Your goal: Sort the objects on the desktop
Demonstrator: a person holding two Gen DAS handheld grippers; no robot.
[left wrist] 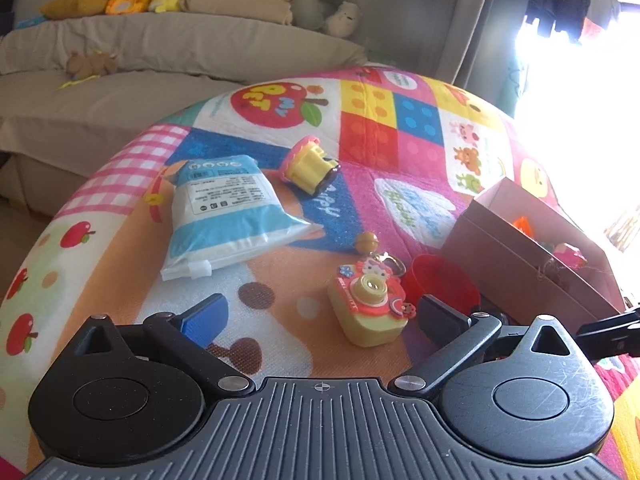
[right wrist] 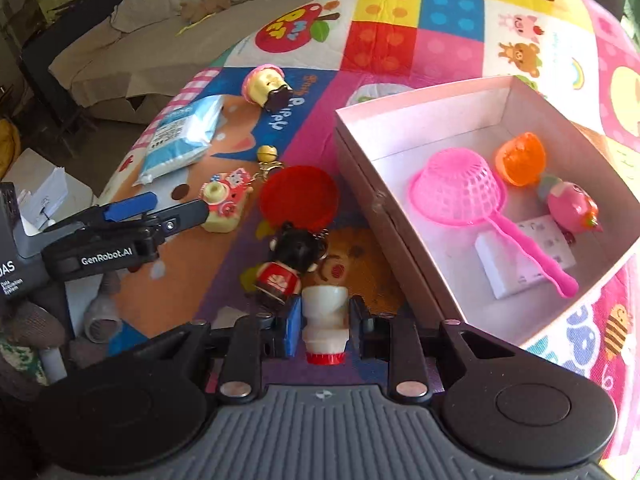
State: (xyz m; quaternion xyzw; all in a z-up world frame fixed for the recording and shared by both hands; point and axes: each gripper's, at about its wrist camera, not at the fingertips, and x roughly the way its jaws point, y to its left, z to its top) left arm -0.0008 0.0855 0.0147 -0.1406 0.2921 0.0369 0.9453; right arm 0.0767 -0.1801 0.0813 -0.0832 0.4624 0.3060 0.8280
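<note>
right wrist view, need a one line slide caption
Right gripper fingers shut on a small white bottle beside the open box holding a pink strainer.

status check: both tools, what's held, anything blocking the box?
Left tool open, empty, by camera keychain. Right tool shut on small white bottle. Box open to its right; doll keychain just ahead, off the path.

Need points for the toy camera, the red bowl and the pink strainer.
toy camera [left wrist: 370, 306]: left wrist view, on its yellow lens.
red bowl [right wrist: 298, 196]: right wrist view, on its inner surface.
pink strainer [right wrist: 460, 192]: right wrist view, on its mesh basket.
</note>
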